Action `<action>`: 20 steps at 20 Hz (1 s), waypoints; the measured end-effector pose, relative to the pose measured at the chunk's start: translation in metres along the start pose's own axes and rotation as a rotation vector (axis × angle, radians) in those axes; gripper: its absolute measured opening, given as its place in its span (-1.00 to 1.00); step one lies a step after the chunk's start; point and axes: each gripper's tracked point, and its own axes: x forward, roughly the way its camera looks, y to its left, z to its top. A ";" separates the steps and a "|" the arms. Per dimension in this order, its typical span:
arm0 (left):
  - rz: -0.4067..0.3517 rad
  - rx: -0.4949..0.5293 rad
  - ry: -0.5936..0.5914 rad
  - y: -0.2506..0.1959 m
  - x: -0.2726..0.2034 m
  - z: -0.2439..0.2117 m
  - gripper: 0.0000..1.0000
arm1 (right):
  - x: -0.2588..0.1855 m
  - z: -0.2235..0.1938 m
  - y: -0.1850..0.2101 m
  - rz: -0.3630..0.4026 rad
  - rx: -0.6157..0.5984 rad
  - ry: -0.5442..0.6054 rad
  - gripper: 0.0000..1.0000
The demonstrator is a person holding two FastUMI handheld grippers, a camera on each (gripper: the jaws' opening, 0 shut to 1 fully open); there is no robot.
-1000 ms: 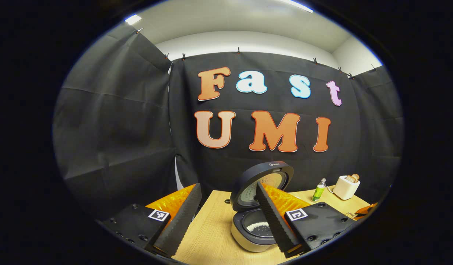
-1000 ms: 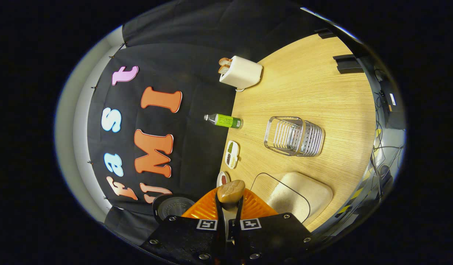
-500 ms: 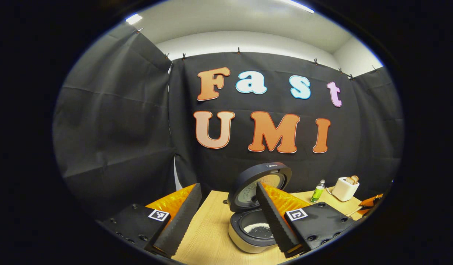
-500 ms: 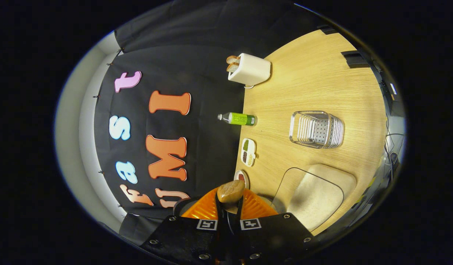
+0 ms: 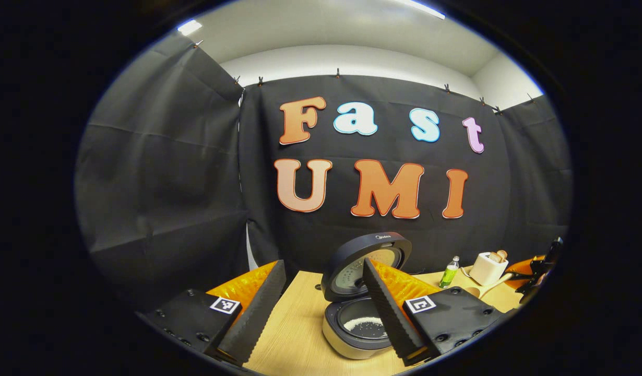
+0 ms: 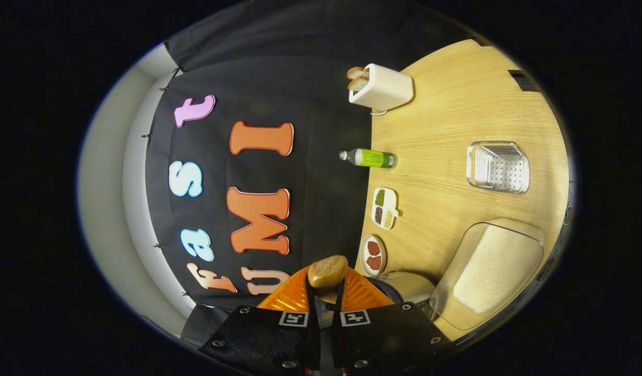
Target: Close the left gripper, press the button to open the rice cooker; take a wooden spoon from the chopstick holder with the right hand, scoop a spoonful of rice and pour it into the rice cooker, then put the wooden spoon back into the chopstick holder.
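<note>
The rice cooker (image 5: 358, 324) stands open on the wooden table (image 5: 295, 334), lid (image 5: 365, 263) raised, with a little white rice in the pot. My left gripper (image 5: 322, 263) hangs open in front of it, and its right finger (image 5: 386, 310) overlaps the pot. At the far right the right gripper (image 5: 535, 267) holds the wooden spoon (image 5: 488, 287) over the table. In the right gripper view, my right gripper (image 6: 325, 293) is shut on the wooden spoon (image 6: 327, 271), turned on its side. The metal chopstick holder (image 6: 498, 167) stands apart at the right. The cooker's edge (image 6: 407, 286) shows just beside the spoon.
A clear container of rice (image 6: 496, 274) sits near the cooker. Along the cloth wall stand a white toaster (image 6: 381, 89) with bread, a green bottle (image 6: 368, 157) and two small dishes (image 6: 384, 208) (image 6: 373, 255). Toaster (image 5: 487, 267) and bottle (image 5: 448, 272) also stand right of the cooker.
My right gripper has swung with the spoon toward the cooker: holder and rice container slid rightward in its view, and it shows further into the left gripper view. The left gripper barely moved.
</note>
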 end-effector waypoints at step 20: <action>0.057 -0.008 0.037 0.040 0.014 -0.014 0.98 | 0.118 -0.103 0.008 -0.061 -0.445 0.115 -0.84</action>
